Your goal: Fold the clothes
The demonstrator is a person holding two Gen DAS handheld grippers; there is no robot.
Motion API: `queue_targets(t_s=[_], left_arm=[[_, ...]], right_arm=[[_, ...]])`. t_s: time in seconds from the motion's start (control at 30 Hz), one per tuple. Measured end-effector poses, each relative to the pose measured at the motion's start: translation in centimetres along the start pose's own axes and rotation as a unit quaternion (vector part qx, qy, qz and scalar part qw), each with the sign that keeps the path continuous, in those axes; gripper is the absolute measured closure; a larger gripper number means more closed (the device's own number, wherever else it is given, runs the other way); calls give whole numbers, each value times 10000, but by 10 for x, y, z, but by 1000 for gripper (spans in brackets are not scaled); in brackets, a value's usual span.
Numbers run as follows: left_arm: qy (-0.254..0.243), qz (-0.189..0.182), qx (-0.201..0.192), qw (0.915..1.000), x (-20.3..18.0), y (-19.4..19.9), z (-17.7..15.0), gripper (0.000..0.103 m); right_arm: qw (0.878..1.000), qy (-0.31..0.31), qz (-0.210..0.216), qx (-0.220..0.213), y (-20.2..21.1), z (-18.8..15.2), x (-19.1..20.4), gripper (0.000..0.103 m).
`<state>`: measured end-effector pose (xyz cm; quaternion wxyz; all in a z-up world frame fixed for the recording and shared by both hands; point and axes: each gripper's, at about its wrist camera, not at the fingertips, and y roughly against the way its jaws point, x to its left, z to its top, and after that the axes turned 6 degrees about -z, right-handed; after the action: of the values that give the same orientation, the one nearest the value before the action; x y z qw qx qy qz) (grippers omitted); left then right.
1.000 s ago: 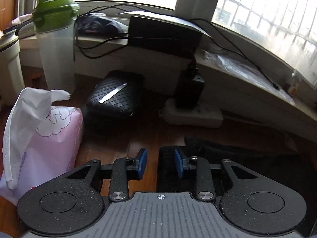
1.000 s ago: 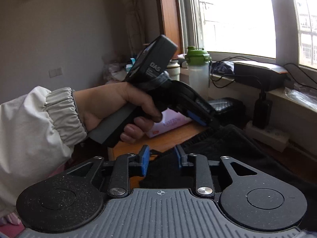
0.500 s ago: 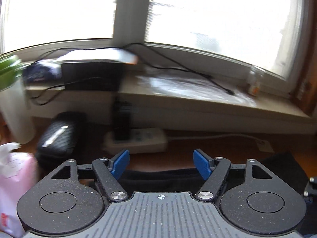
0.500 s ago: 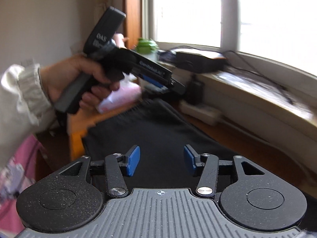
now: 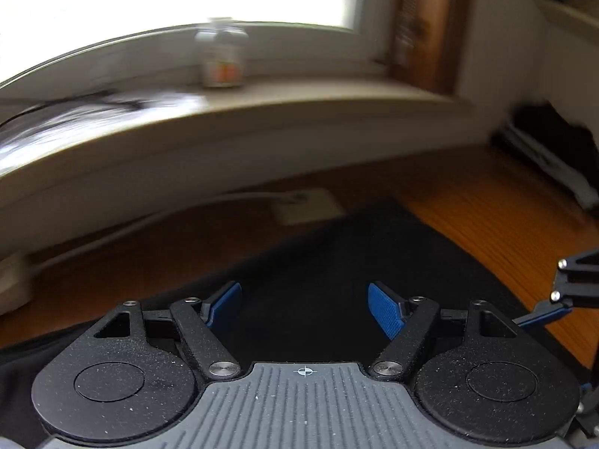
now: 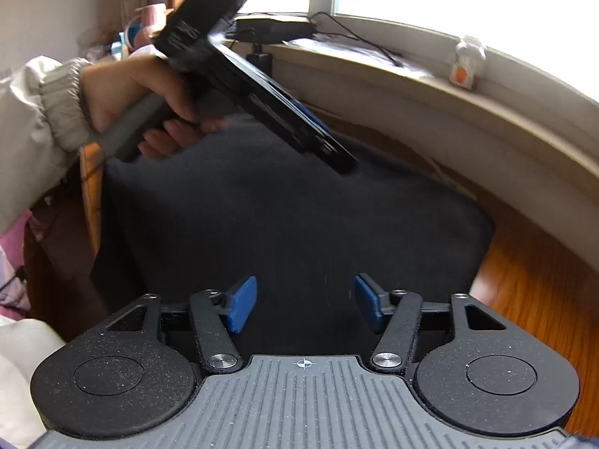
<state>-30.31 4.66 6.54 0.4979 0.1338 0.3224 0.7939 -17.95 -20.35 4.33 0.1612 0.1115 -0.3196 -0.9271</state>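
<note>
A black garment (image 6: pixel 292 224) lies flat on the wooden table (image 6: pixel 535 280), folded into a broad dark slab; it also shows in the left wrist view (image 5: pixel 337 262). My left gripper (image 5: pixel 305 308) is open and empty, hovering just above the garment's middle. In the right wrist view the left gripper (image 6: pixel 329 149) is held by a hand at upper left, angled down over the cloth. My right gripper (image 6: pixel 305 305) is open and empty above the garment's near edge. Part of the right gripper (image 5: pixel 569 292) shows at the left view's right edge.
A window sill (image 6: pixel 449 86) runs along the far side with a small bottle (image 6: pixel 466 63), cables and a black box (image 6: pixel 273 30). A white power strip cable (image 5: pixel 112 232) lies by the wall. Dark items (image 5: pixel 554 142) sit at the far right. Bare wood (image 5: pixel 505 209) lies right of the garment.
Both grippers went from shut on the garment to open and let it go. Both have swung to the right; the left view now faces the table's right end.
</note>
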Motion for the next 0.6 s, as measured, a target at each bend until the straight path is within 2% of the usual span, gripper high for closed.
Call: queue_targets(t_s=[0.03, 0.07, 0.1, 0.13, 0.17, 0.33, 0.47, 0.6], left_arm=[[-145, -78, 69, 9998, -9, -8, 0, 26], [-258, -270, 166, 9992, -16, -15, 0, 32], [-362, -491, 269, 9978, -22, -22, -1, 53], [-480, -551, 333, 9968, -28, -25, -2, 63], [-600, -569, 387, 9958, -34, -28, -4, 65], [-899, -540, 430, 9936, -46, -33, -10, 65], [-1061, -589, 243, 9923, -46, -32, -19, 65], [-1003, -715, 38, 9924, -46, -32, -24, 65]], right_arm=[[10000, -2, 21, 10, 0, -4, 1, 42], [10000, -4, 41, 19, 1, -7, 1, 42], [10000, -7, 62, 29, 1, -11, 2, 42], [10000, -9, 82, 39, 1, -15, 2, 41], [9999, -11, 103, 49, 2, -19, 3, 41], [9998, -88, 181, -7, -2, -28, 1, 41], [9998, -61, 200, -54, 1, -32, 0, 41], [9997, -15, 220, -71, 1, -34, -3, 41]])
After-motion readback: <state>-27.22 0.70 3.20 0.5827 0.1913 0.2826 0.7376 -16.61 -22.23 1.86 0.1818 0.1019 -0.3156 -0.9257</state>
